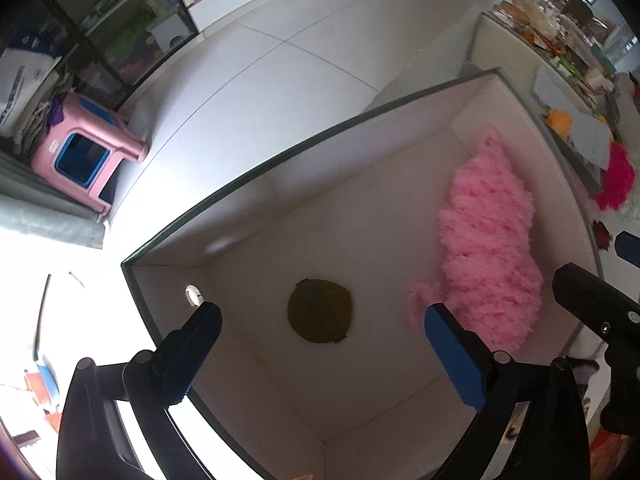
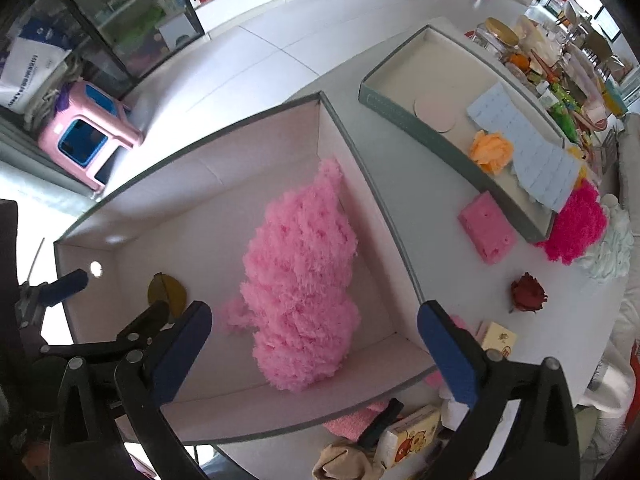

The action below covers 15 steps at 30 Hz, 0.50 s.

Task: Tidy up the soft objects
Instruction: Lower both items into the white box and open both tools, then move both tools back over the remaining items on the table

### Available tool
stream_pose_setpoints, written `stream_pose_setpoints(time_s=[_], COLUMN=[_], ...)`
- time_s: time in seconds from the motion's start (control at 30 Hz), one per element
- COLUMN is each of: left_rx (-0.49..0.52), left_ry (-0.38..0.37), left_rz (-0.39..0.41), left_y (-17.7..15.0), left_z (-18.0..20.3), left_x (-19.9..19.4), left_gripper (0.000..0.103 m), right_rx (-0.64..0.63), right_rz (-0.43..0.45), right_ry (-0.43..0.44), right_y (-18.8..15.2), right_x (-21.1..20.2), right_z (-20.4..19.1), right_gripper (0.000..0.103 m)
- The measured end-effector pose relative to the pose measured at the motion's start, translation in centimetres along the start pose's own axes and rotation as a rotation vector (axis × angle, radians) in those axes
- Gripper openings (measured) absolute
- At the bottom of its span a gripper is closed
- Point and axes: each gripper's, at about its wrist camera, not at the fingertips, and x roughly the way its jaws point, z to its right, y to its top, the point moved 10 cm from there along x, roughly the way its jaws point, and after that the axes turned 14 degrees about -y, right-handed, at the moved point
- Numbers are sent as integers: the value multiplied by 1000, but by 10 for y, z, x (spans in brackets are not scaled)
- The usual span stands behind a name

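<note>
Both tongs point down over the open box (image 2: 348,148). Left tongs (image 1: 320,320) spread wide, nothing between them; below them the box floor and a dark round disc (image 1: 320,310). Right tongs (image 2: 314,330) also spread wide, hovering above the pink fluffy bundle (image 2: 300,280), which lies loose on the box floor, not pinched, leaning toward the wall on the right tongs' right side.

Left to sort, out on the counter (image 2: 420,216) beyond the right tongs' right finger: pink sponge (image 2: 486,226), magenta fluffy ball (image 2: 576,224), orange fluffy ball (image 2: 490,152), dark red rose (image 2: 527,293).

Risks, as I judge them:
- The two tongs sit close over one box; a sideways swing of either could knock the other.
- A loose strand of the pink bundle trails toward the right tongs' left finger; fluff could snag on a pad and drag the bundle back out on lifting.
- Reaching for the sponge means clearing the box wall; a low pass would catch the rim and shove the box.
- Small cartons crowd the counter near the right tongs; easy to topple.
</note>
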Motion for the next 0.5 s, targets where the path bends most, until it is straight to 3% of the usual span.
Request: stream_pose_setpoints(time_s=[0.17,0.37,0.5], left_rx=[73,266,413], left_ry=[-17,-88,-208], left_rz=[1,7,4], left_y=[-3,-22,-48], left_z=[20,82,131], left_x=[-7,-21,-27], left_gripper=[102,102,102], right_rx=[67,214,332], right_rz=[-12,-45,-86], right_ry=[22,15,0], right_y=[-12,-47,-84], right_x=[-6,-6,0], right_z=[21,71,110], right_gripper=[103,103,103])
